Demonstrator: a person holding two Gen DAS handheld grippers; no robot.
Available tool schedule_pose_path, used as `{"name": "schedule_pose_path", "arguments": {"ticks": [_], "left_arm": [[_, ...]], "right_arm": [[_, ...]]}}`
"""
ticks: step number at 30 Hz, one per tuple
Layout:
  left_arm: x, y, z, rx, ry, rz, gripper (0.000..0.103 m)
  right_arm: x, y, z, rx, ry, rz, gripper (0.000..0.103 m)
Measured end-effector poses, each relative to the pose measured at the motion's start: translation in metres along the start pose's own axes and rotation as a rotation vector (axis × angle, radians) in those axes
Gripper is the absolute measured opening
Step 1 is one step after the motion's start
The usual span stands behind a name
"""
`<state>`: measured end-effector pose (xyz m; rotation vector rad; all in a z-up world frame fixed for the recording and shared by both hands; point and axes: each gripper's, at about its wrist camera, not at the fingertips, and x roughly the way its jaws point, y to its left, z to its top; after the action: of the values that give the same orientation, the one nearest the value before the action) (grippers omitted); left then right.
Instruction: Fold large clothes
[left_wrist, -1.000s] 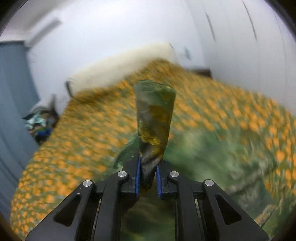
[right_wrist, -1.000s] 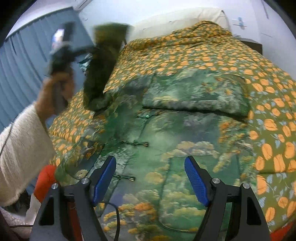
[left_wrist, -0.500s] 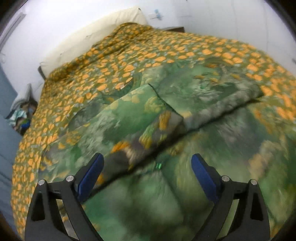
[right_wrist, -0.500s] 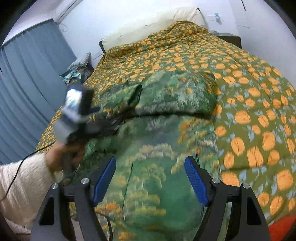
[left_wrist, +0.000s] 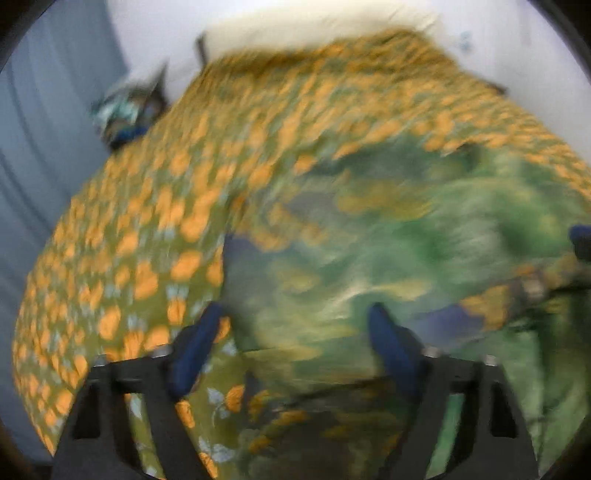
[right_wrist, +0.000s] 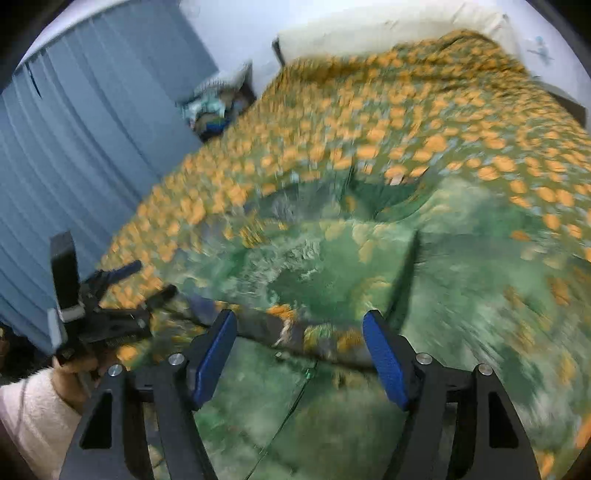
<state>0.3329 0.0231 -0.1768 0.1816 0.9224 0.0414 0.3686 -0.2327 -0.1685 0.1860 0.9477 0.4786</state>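
Observation:
A large green garment (left_wrist: 369, 258) with a landscape print lies spread on a bed with an orange-flowered cover (left_wrist: 147, 240). Both views are blurred by motion. My left gripper (left_wrist: 295, 332) hovers over the garment's left edge. Its jaws are closing, with cloth below them but nothing pressed between the pads. My right gripper (right_wrist: 299, 350) hangs above a folded dark band of the garment (right_wrist: 332, 258); its jaws are closing too, and the pads do not touch the cloth. In the right wrist view the left gripper (right_wrist: 147, 280) shows at the left, held by a hand (right_wrist: 74, 365) in a white sleeve.
A blue curtain (right_wrist: 74, 147) runs along the left of the bed. A pale headboard or pillow (right_wrist: 388, 29) stands at the far end against a white wall. A heap of mixed things (right_wrist: 210, 107) sits beside the bed's far left corner.
The left gripper let go of the sleeve it held up, and the sleeve now lies folded across the garment. Both grippers have swung toward the garment's left side. Both pairs of jaws have narrowed.

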Motion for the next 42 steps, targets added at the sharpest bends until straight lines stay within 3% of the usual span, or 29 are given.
{"name": "schedule_pose_path", "arguments": {"ticks": [2, 4, 8, 10, 12, 14, 16, 21, 25, 28, 30, 33, 37, 42], "left_arm": [[0.032, 0.014, -0.005, -0.075, 0.102, -0.011, 0.075], [0.041, 0.019, -0.009, -0.114, 0.118, -0.041, 0.077], [0.024, 0.011, -0.007, -0.064, 0.080, -0.026, 0.079], [0.007, 0.015, -0.008, -0.049, 0.056, -0.039, 0.084], [-0.012, 0.017, -0.013, -0.036, 0.029, -0.045, 0.096], [-0.025, 0.017, -0.021, -0.028, 0.005, -0.047, 0.098], [-0.021, 0.014, -0.027, -0.012, 0.024, -0.048, 0.099], [-0.010, -0.005, -0.048, 0.039, 0.118, -0.001, 0.097], [-0.055, -0.004, -0.063, 0.010, 0.086, -0.097, 0.098], [-0.092, -0.006, -0.078, 0.027, 0.058, -0.142, 0.099], [-0.117, -0.006, -0.089, 0.034, 0.026, -0.158, 0.101], [-0.141, -0.004, -0.106, 0.020, 0.009, -0.165, 0.101], [-0.153, 0.001, -0.124, -0.003, 0.020, -0.141, 0.101], [-0.158, 0.023, -0.135, -0.064, 0.021, -0.107, 0.101]], "right_arm": [[0.034, -0.007, -0.007, 0.017, 0.087, -0.027, 0.062], [0.060, -0.016, -0.018, 0.062, 0.161, -0.039, 0.054], [0.052, -0.010, -0.020, 0.043, 0.136, -0.047, 0.053], [0.029, -0.007, -0.019, 0.054, 0.099, -0.027, 0.053], [0.006, -0.002, -0.024, 0.039, 0.082, -0.024, 0.054], [-0.005, 0.003, -0.034, 0.004, 0.084, -0.052, 0.059], [0.000, 0.000, -0.041, -0.010, 0.100, -0.079, 0.062], [0.046, -0.026, -0.066, 0.081, 0.251, -0.108, 0.064], [0.003, -0.015, -0.072, 0.079, 0.162, -0.082, 0.064], [-0.055, 0.003, -0.091, 0.012, 0.090, -0.097, 0.073], [-0.091, 0.011, -0.108, -0.012, 0.050, -0.104, 0.074], [-0.148, 0.018, -0.139, -0.033, -0.026, -0.163, 0.076], [-0.213, 0.025, -0.176, -0.008, -0.159, -0.279, 0.089], [-0.264, 0.022, -0.202, 0.078, -0.272, -0.349, 0.089]]}}
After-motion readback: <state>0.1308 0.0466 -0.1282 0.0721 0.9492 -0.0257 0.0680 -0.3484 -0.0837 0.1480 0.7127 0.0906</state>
